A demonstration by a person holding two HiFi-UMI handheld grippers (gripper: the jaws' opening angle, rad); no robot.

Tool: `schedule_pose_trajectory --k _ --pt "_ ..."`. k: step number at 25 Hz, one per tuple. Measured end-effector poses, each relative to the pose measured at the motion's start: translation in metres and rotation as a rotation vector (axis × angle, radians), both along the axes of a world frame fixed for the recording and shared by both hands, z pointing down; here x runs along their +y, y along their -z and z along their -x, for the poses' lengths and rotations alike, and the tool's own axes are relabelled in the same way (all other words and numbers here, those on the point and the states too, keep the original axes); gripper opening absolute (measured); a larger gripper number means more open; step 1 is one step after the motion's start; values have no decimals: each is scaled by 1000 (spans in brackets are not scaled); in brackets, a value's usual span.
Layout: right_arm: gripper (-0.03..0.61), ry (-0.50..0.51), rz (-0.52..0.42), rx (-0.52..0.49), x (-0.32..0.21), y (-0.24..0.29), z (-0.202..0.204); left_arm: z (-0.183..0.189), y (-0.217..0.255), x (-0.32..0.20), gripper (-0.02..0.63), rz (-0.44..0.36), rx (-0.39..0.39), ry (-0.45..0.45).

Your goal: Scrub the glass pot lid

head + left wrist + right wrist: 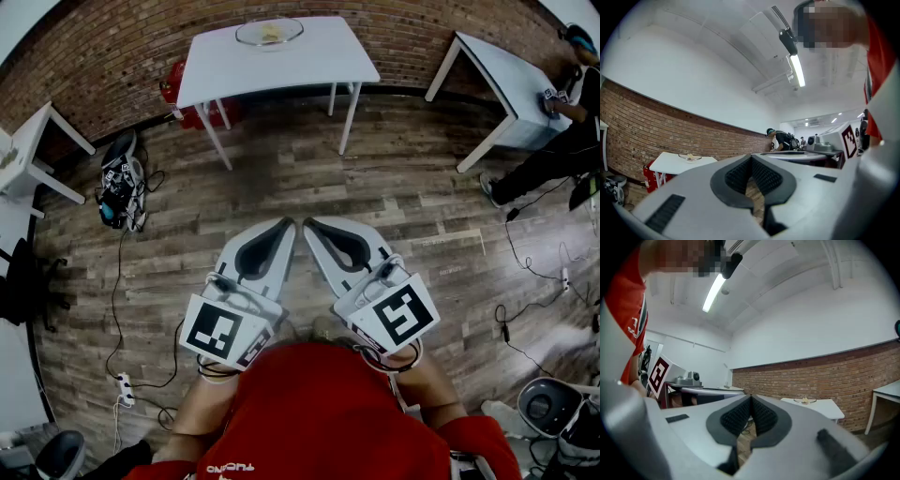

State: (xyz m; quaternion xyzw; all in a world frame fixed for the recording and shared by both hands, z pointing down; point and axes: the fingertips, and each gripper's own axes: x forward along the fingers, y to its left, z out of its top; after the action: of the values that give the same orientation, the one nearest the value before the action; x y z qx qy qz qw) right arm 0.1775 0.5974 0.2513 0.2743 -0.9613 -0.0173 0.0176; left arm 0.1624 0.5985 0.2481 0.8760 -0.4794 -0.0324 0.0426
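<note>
Ahead lies one glass lid (269, 32); left gripper (285, 225), right gripper (310, 226): jaws closed, empty.

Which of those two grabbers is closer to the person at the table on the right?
Right. The right gripper is on the side toward the person. The left gripper sits just beside it, on the side away. Both are well short of the person.

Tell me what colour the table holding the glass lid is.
White. The table shows best in the head view.
</note>
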Motion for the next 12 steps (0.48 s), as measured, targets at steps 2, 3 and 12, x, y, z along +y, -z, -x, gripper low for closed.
schedule_pose_trajectory --k 2,3,12 --pt "29 1 0 -1 -1 0 -3 -3 0 -1 17 1 1 1" --pt "29 1 0 -2 -2 0 -4 -4 0 -2 18 1 1 1" --pt "29 -4 4 -8 -5 -1 -10 -4 -4 -5 17 11 15 13"
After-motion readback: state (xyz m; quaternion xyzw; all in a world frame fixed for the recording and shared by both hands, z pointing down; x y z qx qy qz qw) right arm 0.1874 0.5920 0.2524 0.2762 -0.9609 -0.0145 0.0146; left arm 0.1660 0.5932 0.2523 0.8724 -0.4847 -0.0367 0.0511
